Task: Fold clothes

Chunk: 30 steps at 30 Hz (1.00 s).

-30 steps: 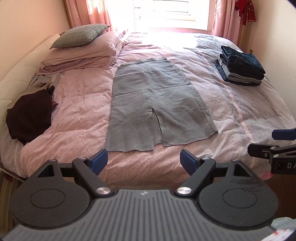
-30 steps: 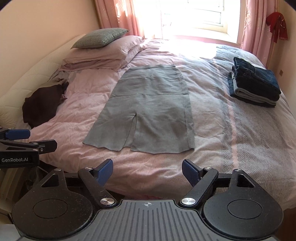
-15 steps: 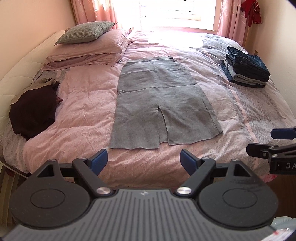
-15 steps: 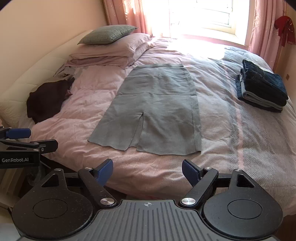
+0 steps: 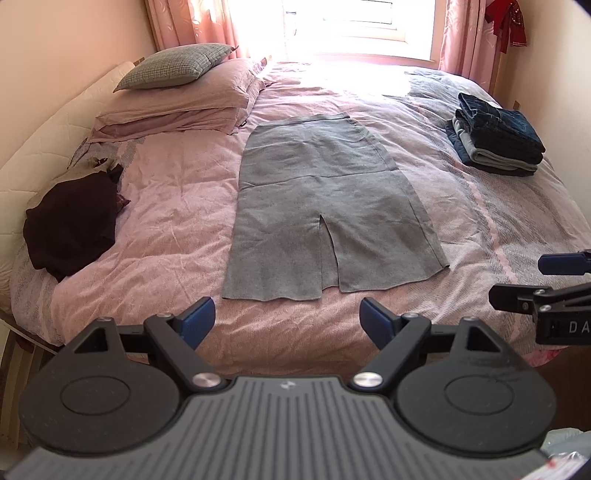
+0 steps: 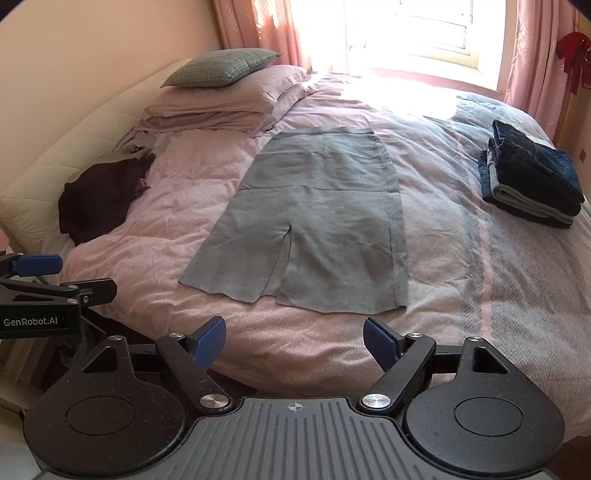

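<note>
A home bedroom is shown — a wide bed under a crumpled pink quilt [image 5: 177, 206], stacked pink pillows [image 5: 177, 107] topped by a grey checked cushion [image 5: 173, 70] at its head edge, pink curtains [image 6: 258, 26] framing a sunlit window [image 6: 413, 29], plain cream walls.

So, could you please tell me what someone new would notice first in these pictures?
A grey skirt lies spread flat in the middle of the pink bed, its slit hem nearest the cameras. A stack of folded dark clothes sits near the right edge, and a crumpled dark garment lies on the left by the headboard. Both tongs, left and right, stand open and empty before the skirt's hem.
</note>
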{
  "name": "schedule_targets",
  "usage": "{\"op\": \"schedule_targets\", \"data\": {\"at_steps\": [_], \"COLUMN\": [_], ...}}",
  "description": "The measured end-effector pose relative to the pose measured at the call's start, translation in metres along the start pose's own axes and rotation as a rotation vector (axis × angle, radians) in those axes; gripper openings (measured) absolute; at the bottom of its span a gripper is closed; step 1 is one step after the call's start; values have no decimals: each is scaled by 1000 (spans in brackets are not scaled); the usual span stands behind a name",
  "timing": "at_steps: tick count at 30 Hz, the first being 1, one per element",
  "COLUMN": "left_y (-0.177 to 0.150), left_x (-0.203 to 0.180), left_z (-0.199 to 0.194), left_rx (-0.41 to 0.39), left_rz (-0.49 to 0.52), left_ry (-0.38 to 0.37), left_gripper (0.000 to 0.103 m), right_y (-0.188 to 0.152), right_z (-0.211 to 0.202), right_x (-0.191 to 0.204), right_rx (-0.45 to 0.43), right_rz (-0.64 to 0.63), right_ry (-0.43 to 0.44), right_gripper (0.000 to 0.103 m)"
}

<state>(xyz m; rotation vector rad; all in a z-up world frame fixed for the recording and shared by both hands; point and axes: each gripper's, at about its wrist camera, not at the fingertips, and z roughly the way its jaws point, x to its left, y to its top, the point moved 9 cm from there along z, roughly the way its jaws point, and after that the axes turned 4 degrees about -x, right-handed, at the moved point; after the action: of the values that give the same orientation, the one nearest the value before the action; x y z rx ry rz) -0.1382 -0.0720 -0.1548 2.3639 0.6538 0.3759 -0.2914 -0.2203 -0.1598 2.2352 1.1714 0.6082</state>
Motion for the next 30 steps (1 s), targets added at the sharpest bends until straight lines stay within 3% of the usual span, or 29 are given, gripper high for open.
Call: {"op": "schedule_targets", "data": {"at_steps": [14, 22, 30], "left_y": [18, 58, 116], "left_x": [-1, 14, 67], "left_z": [34, 103, 193], "left_rx": [35, 83, 141], "left_rz": [-6, 8, -10], "left_ry": [-14, -51, -87], "left_gripper": [83, 83, 83], "right_y": [21, 58, 104], "right_z": [34, 94, 159], "right_x": [-13, -37, -75], "right_rx": [38, 98, 120], "right_rz": [34, 120, 221], "right_ry": [-11, -63, -167], "right_gripper": [79, 79, 79]}}
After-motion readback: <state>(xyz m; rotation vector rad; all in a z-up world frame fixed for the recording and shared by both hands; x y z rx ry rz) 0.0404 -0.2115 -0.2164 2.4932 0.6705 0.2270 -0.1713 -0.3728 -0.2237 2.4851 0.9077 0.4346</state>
